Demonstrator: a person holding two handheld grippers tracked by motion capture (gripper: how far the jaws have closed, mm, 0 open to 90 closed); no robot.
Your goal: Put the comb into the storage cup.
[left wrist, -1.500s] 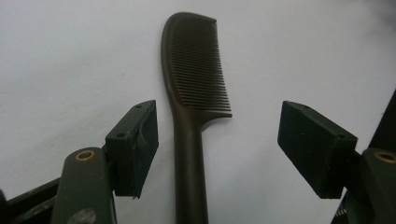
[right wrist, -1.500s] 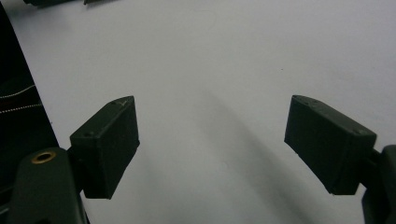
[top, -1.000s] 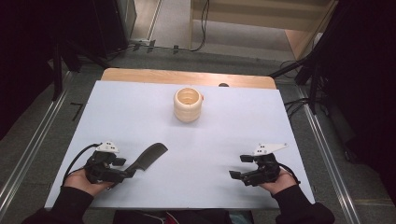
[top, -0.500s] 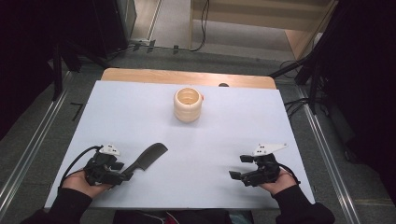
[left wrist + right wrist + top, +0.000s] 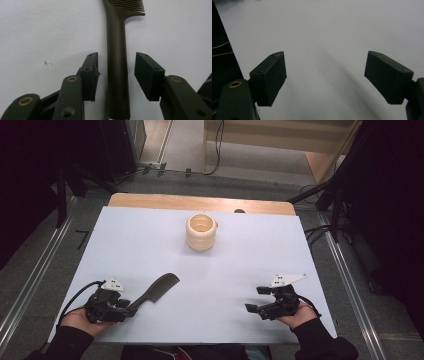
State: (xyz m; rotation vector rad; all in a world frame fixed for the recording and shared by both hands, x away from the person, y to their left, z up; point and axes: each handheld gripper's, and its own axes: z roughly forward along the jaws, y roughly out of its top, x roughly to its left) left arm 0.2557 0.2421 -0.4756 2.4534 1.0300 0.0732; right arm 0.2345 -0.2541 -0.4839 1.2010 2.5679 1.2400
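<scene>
A dark comb (image 5: pixel 159 288) lies on the white table top (image 5: pixel 260 255) at the near left, its teeth end pointing away and to the right. My left gripper (image 5: pixel 126 306) stands open around the comb's handle (image 5: pixel 117 40), with a small gap between the handle and each jaw. At the near right, my right gripper (image 5: pixel 256 299) rests open with nothing between its jaws (image 5: pixel 325 53), only bare table showing there. A cream ribbed cup (image 5: pixel 201 232) stands upright at the back middle, far from both grippers.
A wooden strip (image 5: pixel 150 201) runs along the table's far edge, with a small dark spot (image 5: pixel 239 211) on it. Metal rails and cables lie on the floor on both sides. A tiny scrap (image 5: pixel 48 64) lies left of the left jaw.
My left gripper has drawn back slightly toward the near edge along the comb's handle. The comb, the cup and the right gripper have stayed put.
</scene>
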